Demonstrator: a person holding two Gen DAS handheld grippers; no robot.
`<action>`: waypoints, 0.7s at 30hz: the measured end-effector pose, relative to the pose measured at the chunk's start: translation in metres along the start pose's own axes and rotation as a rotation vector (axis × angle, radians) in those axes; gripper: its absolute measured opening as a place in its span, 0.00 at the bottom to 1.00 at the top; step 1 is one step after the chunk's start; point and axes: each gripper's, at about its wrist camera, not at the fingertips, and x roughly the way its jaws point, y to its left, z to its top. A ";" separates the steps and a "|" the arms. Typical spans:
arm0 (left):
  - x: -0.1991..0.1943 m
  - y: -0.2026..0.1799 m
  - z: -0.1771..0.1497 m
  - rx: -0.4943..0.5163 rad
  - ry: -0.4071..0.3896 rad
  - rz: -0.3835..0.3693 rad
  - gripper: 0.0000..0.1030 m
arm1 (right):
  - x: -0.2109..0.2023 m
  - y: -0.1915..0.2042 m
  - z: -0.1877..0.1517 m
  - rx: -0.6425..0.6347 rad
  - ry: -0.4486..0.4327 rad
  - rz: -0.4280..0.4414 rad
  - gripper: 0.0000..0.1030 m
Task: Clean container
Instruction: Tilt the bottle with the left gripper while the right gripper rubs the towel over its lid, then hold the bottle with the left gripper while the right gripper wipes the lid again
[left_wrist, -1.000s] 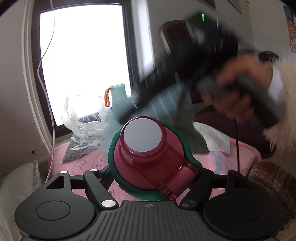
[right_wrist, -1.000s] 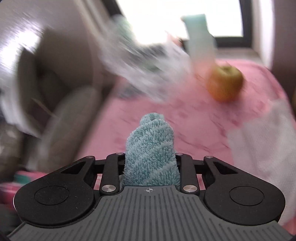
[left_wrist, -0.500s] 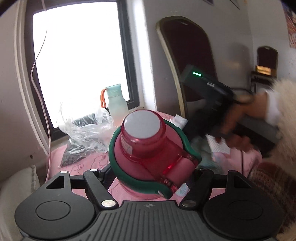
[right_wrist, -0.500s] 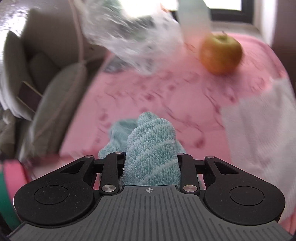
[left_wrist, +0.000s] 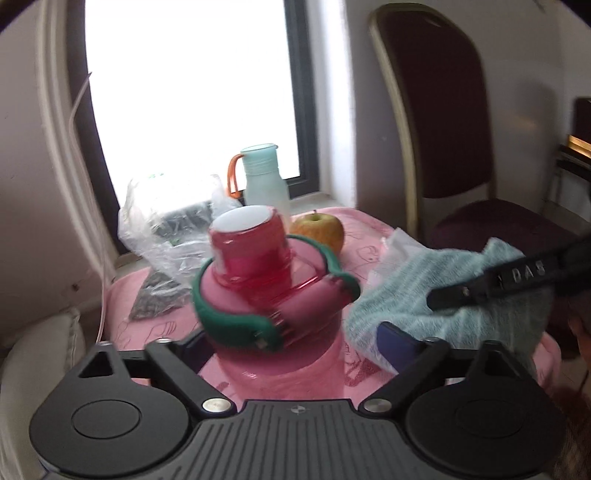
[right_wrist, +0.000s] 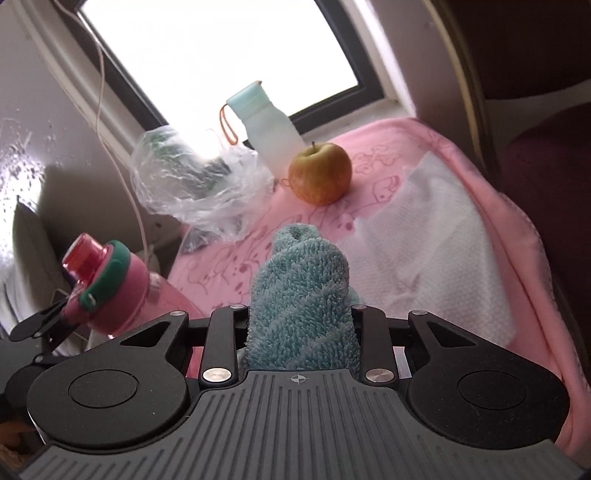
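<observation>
While the left gripper's (left_wrist: 295, 343) jaws are opening around the pink water bottle (left_wrist: 273, 295), the right gripper (right_wrist: 299, 325) stays clamped on the teal towel (right_wrist: 299, 295).

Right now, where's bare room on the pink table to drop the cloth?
Free: pink cover between red bottle, apple and white napkin. Crowded: window edge with plastic bag and mint bottle.

Blown-out daylight from the window (left_wrist: 192, 92), dim walls; motion blur on the pink bottle (left_wrist: 266, 280); fisheye-bent edges
</observation>
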 end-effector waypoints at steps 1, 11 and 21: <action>0.000 -0.003 0.001 -0.034 0.000 0.022 0.93 | -0.001 -0.002 -0.002 0.011 -0.003 0.003 0.31; 0.016 -0.007 0.020 -0.458 0.092 0.347 0.91 | -0.012 -0.007 -0.011 0.074 -0.033 0.043 0.33; 0.012 0.005 0.009 -0.296 0.057 0.163 0.70 | -0.027 -0.003 -0.014 0.078 -0.049 0.049 0.34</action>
